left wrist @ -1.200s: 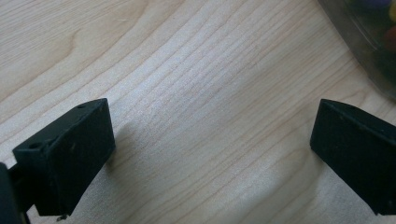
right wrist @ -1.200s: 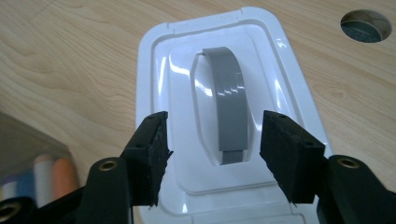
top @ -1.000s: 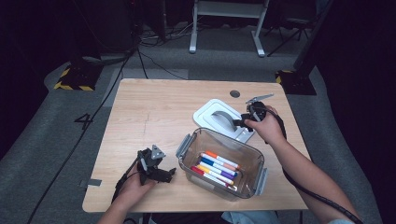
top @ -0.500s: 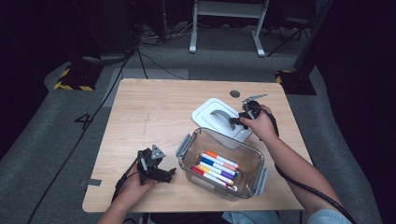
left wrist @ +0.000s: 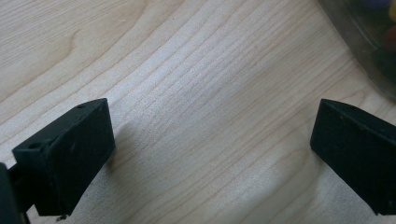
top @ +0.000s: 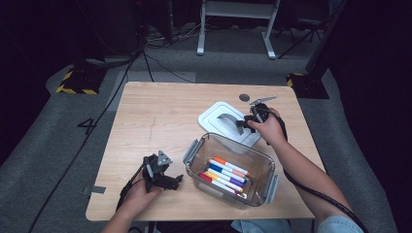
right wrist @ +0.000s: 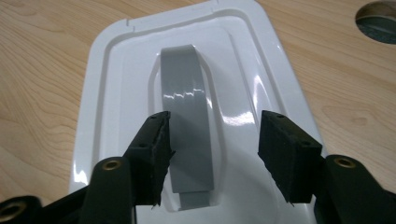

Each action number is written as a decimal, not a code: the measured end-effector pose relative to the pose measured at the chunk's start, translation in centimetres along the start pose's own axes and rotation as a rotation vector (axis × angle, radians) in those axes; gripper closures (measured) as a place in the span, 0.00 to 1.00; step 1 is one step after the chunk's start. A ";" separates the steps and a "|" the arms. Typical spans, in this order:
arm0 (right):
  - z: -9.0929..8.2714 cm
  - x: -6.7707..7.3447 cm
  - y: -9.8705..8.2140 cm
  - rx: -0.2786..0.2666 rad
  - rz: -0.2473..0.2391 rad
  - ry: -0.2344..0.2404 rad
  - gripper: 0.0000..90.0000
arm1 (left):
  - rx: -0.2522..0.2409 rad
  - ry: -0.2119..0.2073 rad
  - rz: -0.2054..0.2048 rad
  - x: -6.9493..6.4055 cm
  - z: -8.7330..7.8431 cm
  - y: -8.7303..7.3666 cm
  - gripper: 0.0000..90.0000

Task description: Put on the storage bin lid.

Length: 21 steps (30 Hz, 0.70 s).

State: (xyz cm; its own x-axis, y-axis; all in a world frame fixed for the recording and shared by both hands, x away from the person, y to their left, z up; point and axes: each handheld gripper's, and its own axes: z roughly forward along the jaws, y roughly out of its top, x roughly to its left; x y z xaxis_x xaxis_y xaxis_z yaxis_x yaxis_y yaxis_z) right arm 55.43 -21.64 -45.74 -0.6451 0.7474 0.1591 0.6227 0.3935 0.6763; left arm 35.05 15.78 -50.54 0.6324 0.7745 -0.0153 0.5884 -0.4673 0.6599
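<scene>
We hold the right hand-held gripper (right wrist: 212, 154) over the white lid (top: 224, 120) lying just behind the marker box (top: 232, 171) on the bench (top: 160, 116), jaws released astride its grey handle (right wrist: 187, 121), whose long axis runs straight away from the jaws, while the left hand-held gripper (left wrist: 210, 154) rests released beside that box.

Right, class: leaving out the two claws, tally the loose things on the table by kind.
Box: 1
Lid: 1
Markers: at least 5 (they overlap)
Total: at least 7
</scene>
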 end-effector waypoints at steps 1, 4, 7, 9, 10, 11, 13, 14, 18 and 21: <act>0.1 0.1 0.0 -0.002 0.001 0.008 0.48 | 0.000 0.000 -0.001 0.0 0.0 0.0 0.00; 0.6 0.5 0.0 0.005 -0.023 0.014 0.48 | 0.000 0.000 0.000 0.0 0.0 0.0 0.00; 1.2 0.7 -0.2 0.026 -0.058 0.001 0.57 | 0.000 0.000 0.000 0.0 0.0 0.0 0.00; 1.6 0.7 -0.3 0.035 -0.081 -0.002 0.65 | 0.000 0.000 0.000 0.0 0.0 0.0 0.00; 1.6 0.8 -0.4 0.032 -0.078 0.008 0.73 | 0.000 0.000 0.000 0.0 0.0 0.0 0.00; 1.6 0.8 -0.4 0.032 -0.089 0.012 0.75 | 0.000 0.000 -0.001 0.0 0.0 0.0 0.00; 1.5 0.9 -0.2 0.041 -0.119 -0.005 0.75 | 0.000 0.000 0.000 0.0 0.0 0.0 0.00; 1.4 0.9 -0.1 0.044 -0.134 -0.010 0.75 | 0.000 0.000 0.000 0.0 0.0 0.0 0.00; 0.3 1.0 0.3 0.021 -0.159 -0.027 0.75 | 0.000 0.000 0.000 0.0 0.0 0.0 0.00; -1.1 1.0 0.7 0.002 -0.163 -0.031 0.75 | 0.000 0.000 0.000 0.0 0.0 0.0 0.00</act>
State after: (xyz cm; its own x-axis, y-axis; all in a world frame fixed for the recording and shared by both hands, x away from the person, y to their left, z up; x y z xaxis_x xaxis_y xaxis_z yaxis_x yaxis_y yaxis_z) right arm 54.67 -21.20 -44.31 -0.7240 0.6894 0.0249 0.5113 0.5120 0.6902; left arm 35.05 15.78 -50.54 0.6322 0.7746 -0.0157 0.5886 -0.4670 0.6599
